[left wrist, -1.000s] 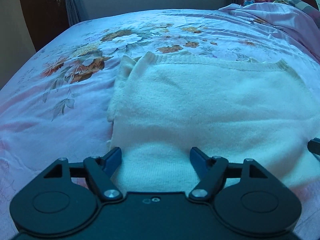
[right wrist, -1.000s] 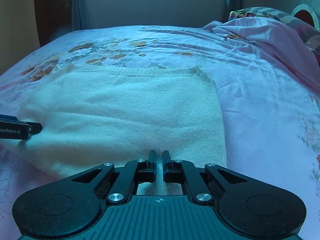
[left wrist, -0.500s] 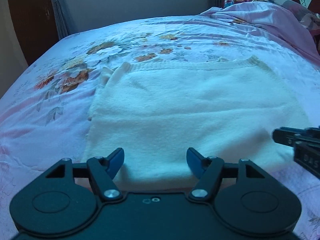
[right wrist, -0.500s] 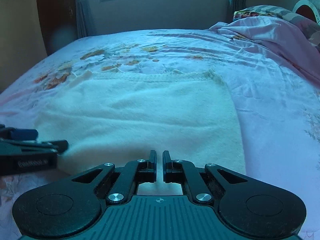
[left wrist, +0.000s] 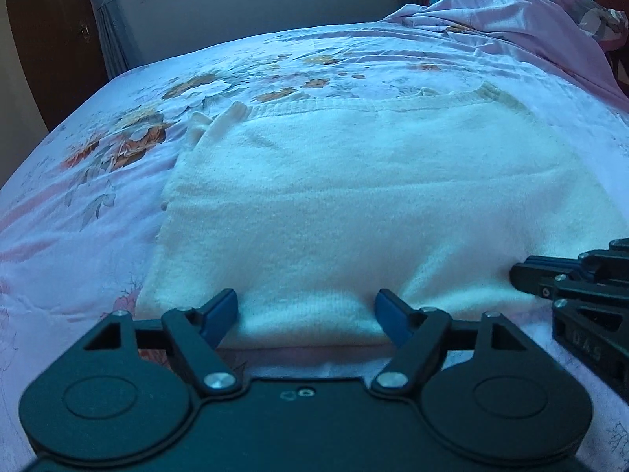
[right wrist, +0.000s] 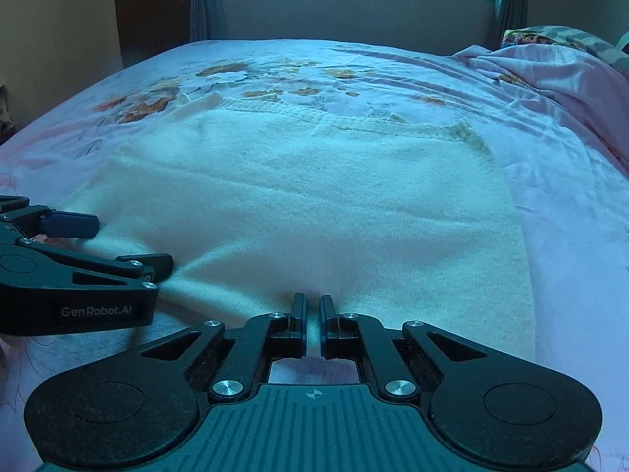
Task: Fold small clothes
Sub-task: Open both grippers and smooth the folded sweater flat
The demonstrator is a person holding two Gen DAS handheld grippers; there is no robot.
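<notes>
With the right gripper (right wrist: 312, 316) pinching the cream knitted sweater's (right wrist: 314, 204) near hem and the left gripper's (left wrist: 306, 310) jaws spread astride it, a lopsided lift could skew the fold.

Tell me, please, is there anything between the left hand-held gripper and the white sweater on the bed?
Nothing visible. The left hand-held gripper is open, and its blue fingertips sit right at the near edge of the white sweater, with only the floral bedsheet beneath. The right hand-held gripper is off to the side, pinching the same edge.
</notes>
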